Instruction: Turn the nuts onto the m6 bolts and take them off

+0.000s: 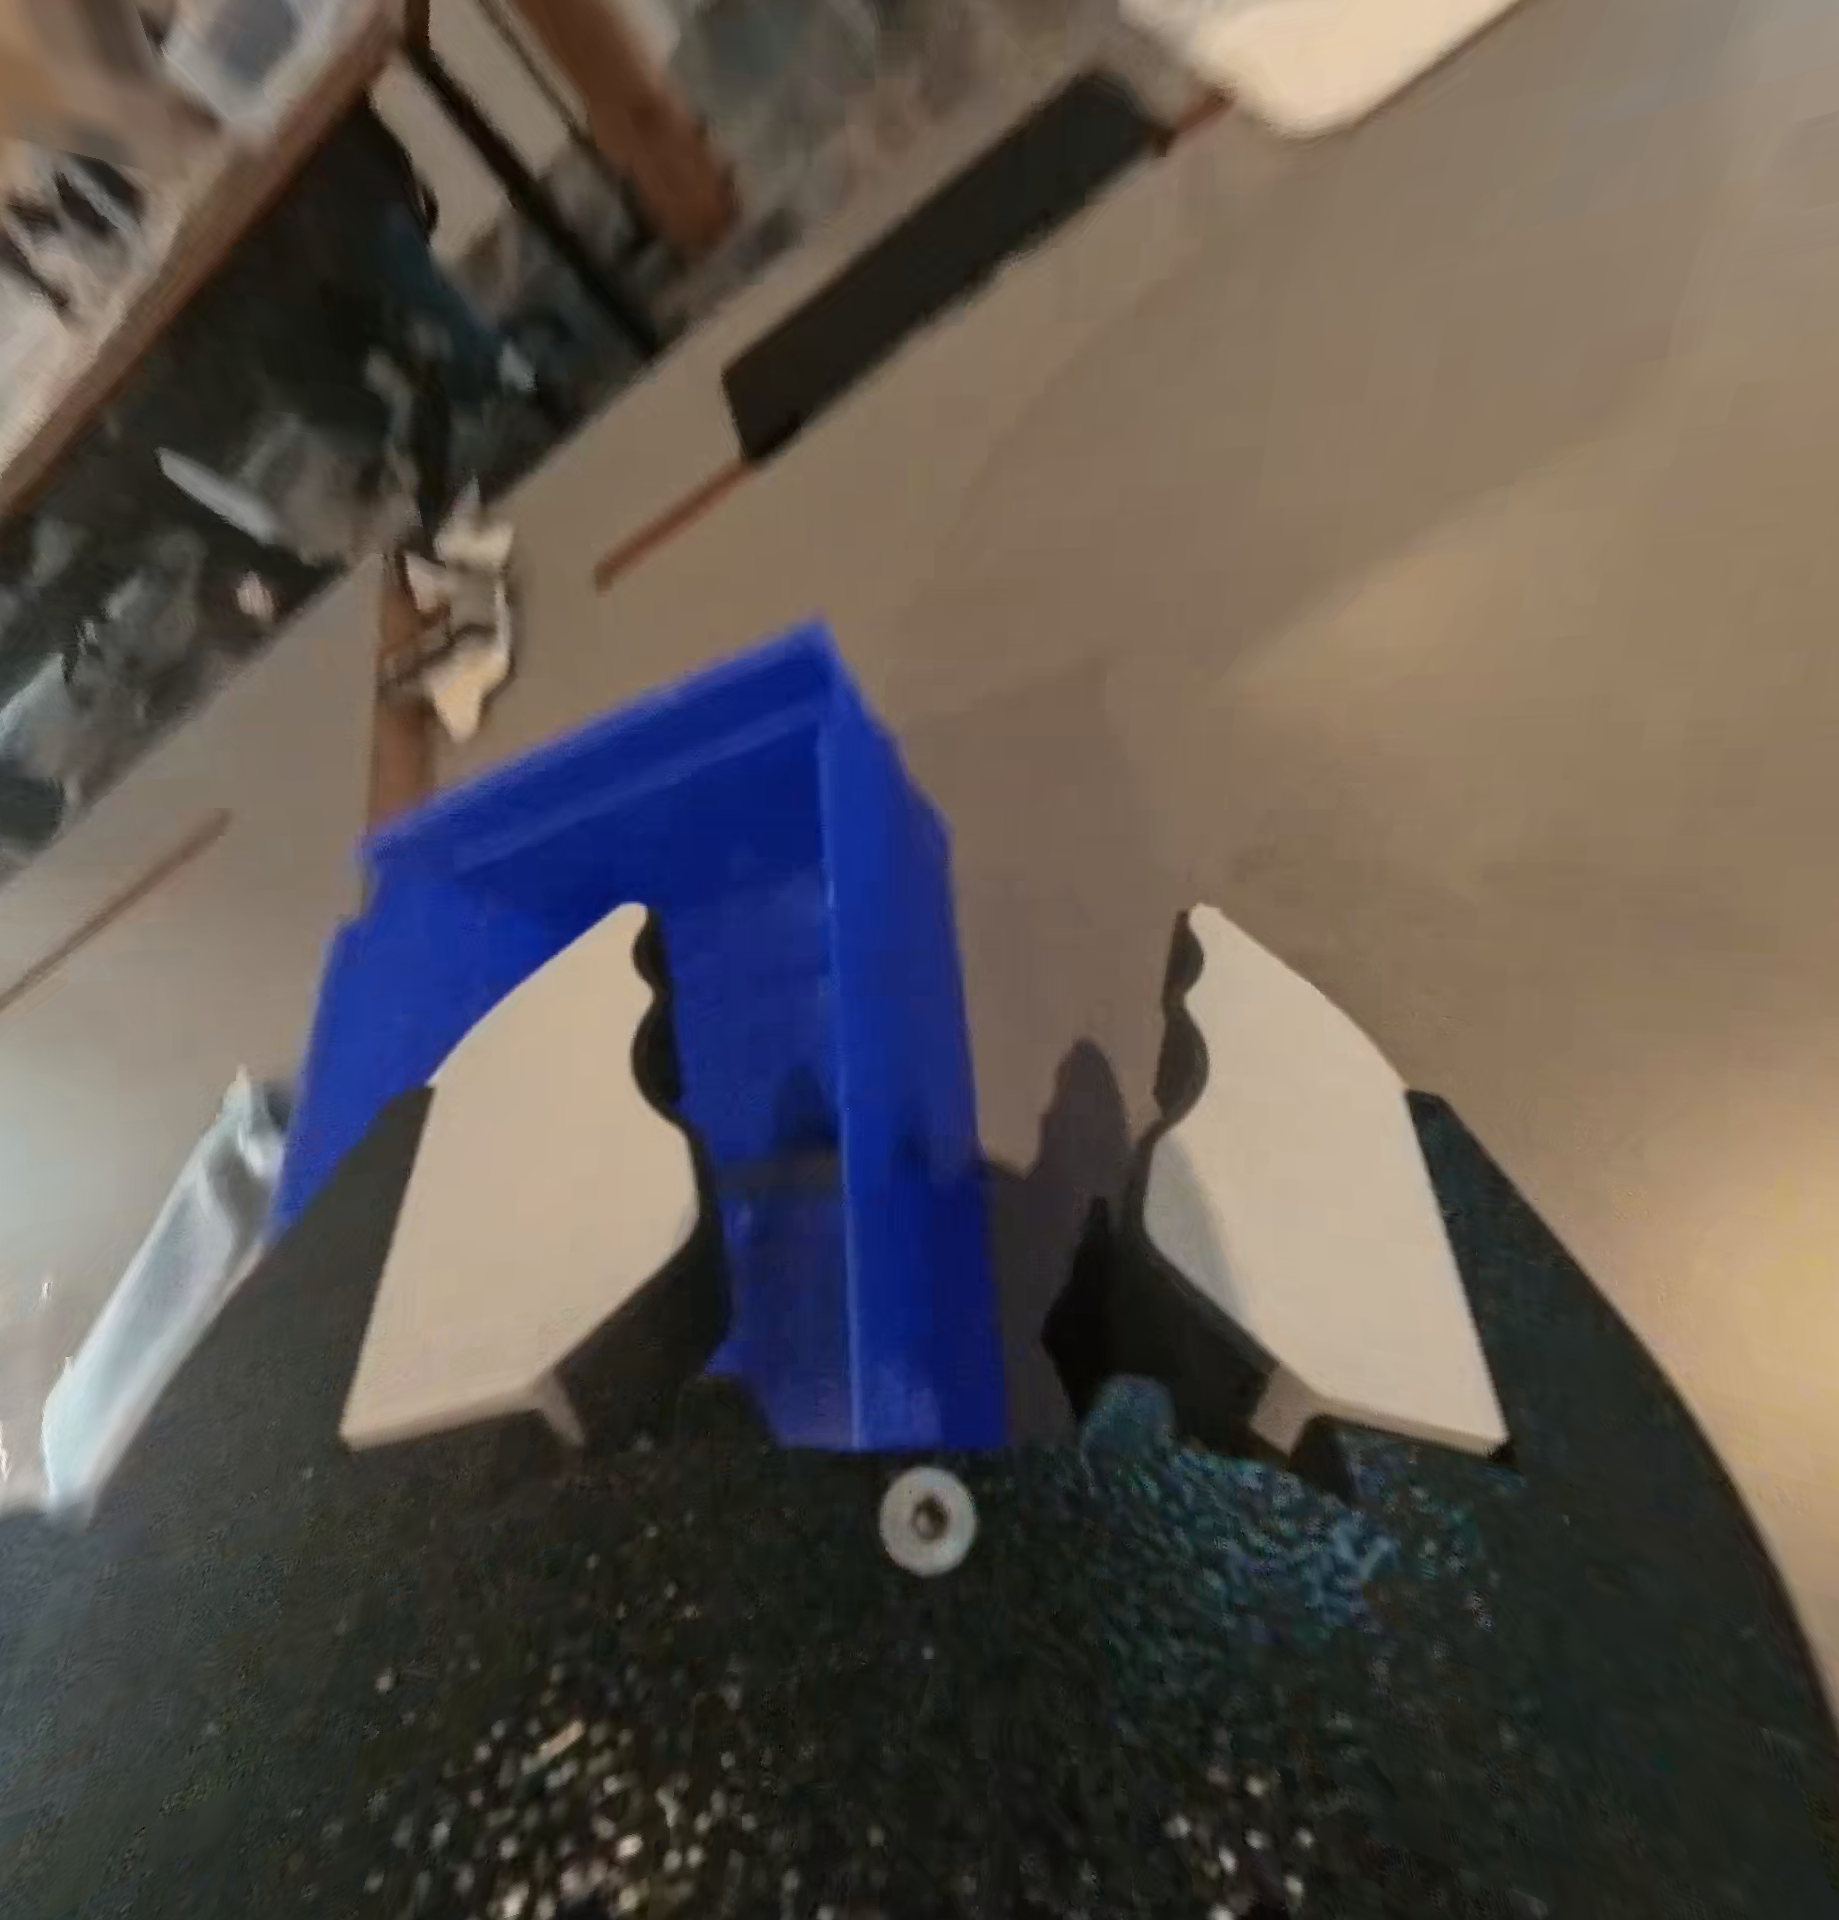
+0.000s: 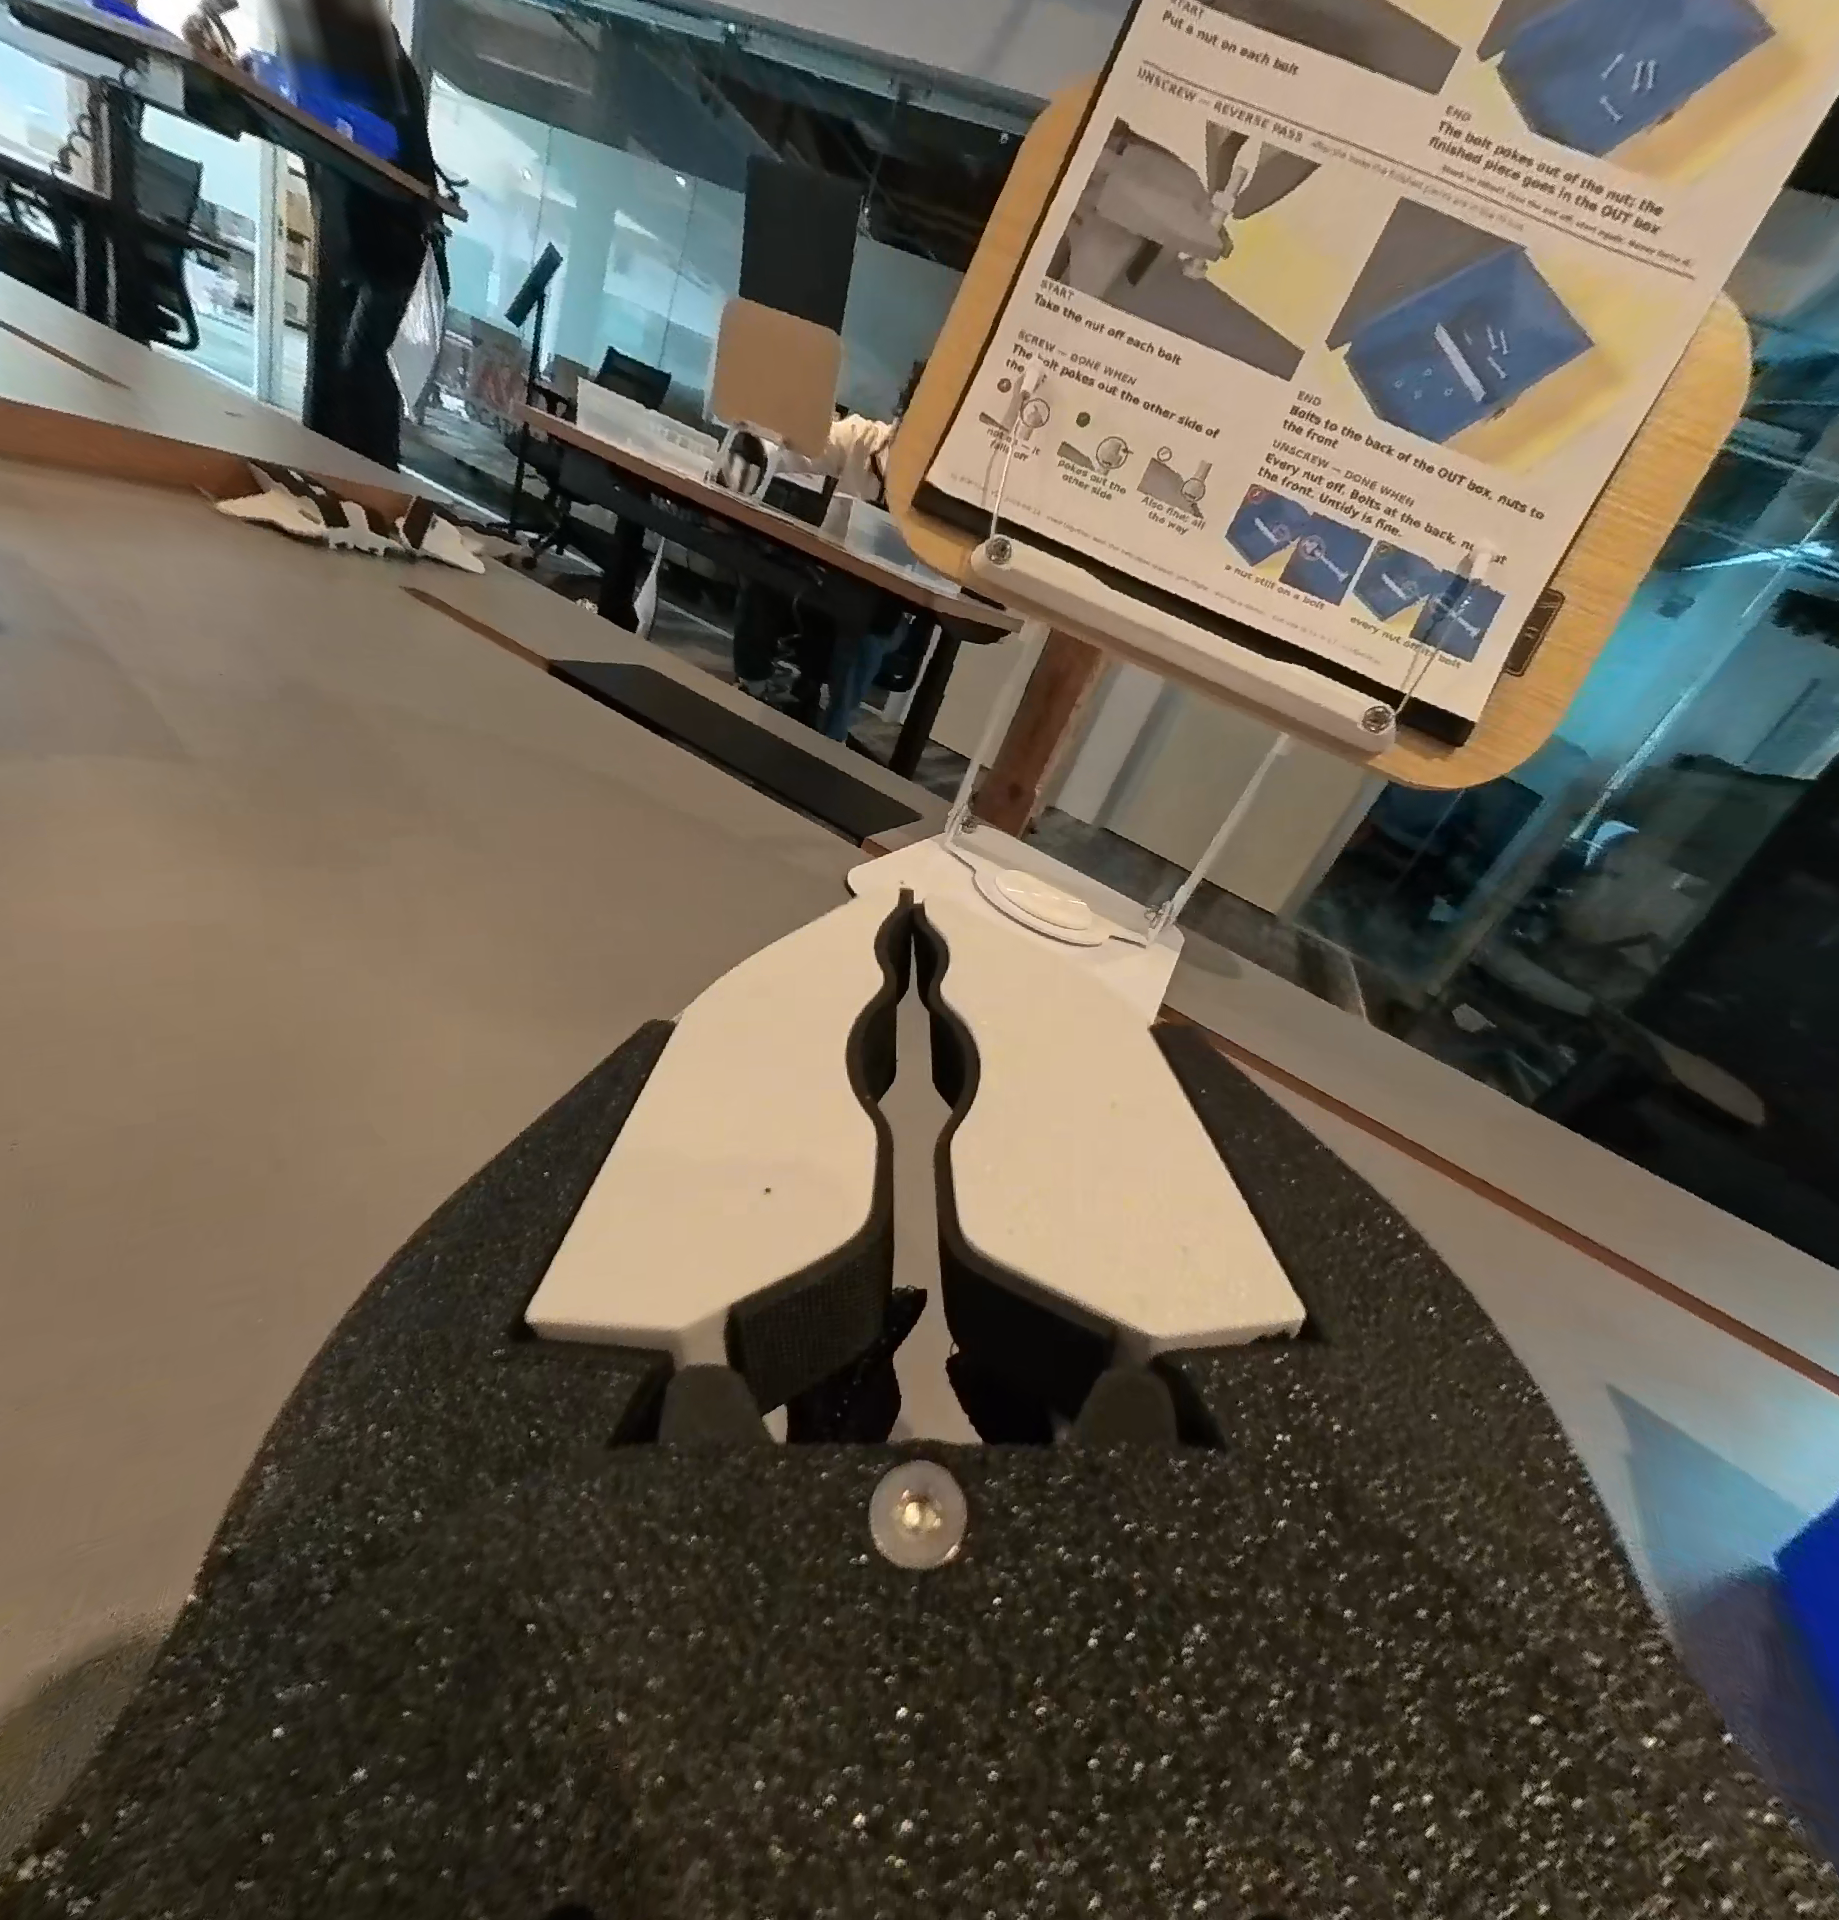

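Currently left gripper (image 1: 915, 997) is spread wide over the blue bin (image 1: 686, 883), nothing held. Right gripper (image 2: 910, 914) is pressed closed, empty, above the table (image 2: 271, 935).

Left gripper (image 1: 920, 935): white fingers, black speckled body. Blue box (image 1: 686, 862) ahead of, and partly between, the jaws. Grey table (image 1: 1414, 520). Right gripper (image 2: 913, 914): same colours.

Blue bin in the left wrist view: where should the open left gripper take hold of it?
Probably the blue bin's near upright wall, from above. The thin wall already stands between the spread fingers of the left gripper, so closing should pinch it.
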A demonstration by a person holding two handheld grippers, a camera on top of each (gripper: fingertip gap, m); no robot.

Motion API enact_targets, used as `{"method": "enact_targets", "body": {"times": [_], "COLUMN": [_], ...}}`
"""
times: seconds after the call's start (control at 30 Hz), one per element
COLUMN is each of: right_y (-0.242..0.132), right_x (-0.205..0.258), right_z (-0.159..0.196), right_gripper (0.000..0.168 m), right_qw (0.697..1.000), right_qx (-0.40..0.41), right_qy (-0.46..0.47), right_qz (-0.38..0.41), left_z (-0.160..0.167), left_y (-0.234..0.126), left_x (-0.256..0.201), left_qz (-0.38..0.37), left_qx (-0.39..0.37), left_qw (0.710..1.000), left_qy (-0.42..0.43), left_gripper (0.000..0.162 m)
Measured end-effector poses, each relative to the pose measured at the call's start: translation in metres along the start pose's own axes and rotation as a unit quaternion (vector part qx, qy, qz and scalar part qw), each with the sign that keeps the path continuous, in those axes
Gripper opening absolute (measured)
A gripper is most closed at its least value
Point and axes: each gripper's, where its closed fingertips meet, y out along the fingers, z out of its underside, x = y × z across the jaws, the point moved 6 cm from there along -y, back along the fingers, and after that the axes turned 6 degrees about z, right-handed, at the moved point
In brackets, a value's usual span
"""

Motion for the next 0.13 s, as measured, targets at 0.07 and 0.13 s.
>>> {"method": "enact_targets", "body": {"times": [0.07,0.13], "right_y": [0.000,0.000], "right_x": [0.000,0.000], "right_z": [0.000,0.000], "right_gripper": [0.000,0.000], "right_qw": [1.000,1.000], "right_qx": [-0.003,-0.003], "right_qy": [0.006,0.008], "right_qz": [-0.002,-0.004], "left_z": [0.028,0.052], "left_y": [-0.011,-0.020], "left_x": [0.007,0.014], "left_qz": [0.000,0.001], "left_qx": [0.052,0.107], "left_qw": [0.998,0.992], "left_qy": [-0.035,-0.067], "left_gripper": [0.092,0.095]}}
